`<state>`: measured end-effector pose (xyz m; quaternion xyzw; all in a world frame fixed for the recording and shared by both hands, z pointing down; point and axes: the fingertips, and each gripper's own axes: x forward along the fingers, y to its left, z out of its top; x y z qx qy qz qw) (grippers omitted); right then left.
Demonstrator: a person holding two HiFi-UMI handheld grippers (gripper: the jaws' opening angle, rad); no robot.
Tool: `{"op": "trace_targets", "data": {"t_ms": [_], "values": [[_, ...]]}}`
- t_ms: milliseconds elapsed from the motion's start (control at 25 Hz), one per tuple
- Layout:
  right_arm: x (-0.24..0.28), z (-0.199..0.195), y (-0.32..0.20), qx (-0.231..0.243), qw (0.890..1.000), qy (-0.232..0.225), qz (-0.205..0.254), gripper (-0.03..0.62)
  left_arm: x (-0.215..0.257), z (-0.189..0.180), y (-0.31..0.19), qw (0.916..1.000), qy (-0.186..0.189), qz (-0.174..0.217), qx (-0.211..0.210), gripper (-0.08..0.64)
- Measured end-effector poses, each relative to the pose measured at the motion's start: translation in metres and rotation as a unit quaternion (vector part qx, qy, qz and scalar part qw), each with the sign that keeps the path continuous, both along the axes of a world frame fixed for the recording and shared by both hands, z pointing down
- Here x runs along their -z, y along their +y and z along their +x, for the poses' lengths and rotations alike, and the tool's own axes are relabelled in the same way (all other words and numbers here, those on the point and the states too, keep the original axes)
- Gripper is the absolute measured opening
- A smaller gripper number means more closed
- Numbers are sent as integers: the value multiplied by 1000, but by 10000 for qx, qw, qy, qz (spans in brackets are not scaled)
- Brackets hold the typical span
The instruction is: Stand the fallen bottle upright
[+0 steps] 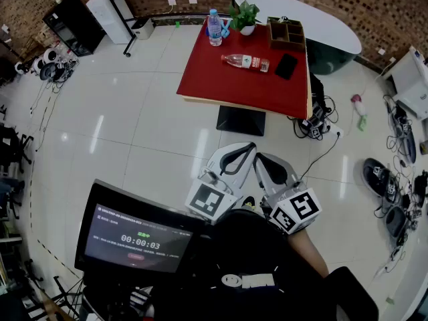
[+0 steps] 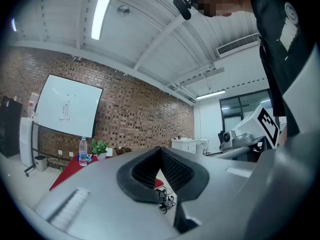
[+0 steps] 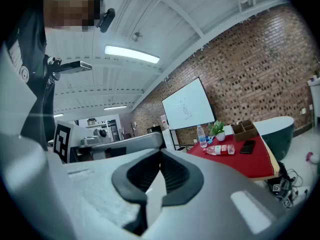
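Note:
A clear bottle with a red label (image 1: pixel 245 61) lies on its side on the red table (image 1: pixel 221 85) far ahead; it also shows in the right gripper view, the fallen bottle (image 3: pixel 221 149). A second bottle with a blue label (image 1: pixel 214 28) stands upright at the table's back left, also seen as the upright bottle (image 2: pixel 82 152) in the left gripper view. My left gripper (image 1: pixel 242 151) and right gripper (image 1: pixel 262 160) are held close to my body, well short of the table, side by side. Both have their jaws together with nothing between them.
On the table stand a potted plant (image 1: pixel 245 17), a wooden organiser box (image 1: pixel 286 31) and a black phone (image 1: pixel 286 66). A monitor (image 1: pixel 134 238) sits at my lower left. Cables and devices (image 1: pixel 391 186) litter the floor at right. A white curved counter (image 1: pixel 301 12) lies behind the table.

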<state>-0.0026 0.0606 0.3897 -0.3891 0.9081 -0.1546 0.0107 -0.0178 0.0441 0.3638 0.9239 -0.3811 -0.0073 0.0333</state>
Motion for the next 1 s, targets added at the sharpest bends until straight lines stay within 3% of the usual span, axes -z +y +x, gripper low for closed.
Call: {"op": "trace_targets", "data": {"t_ms": [1000], "values": [[-9,-74,-2,-126,9994,317,-88,5,-3,-72,-5,9993,352,26,-93,-2]]}}
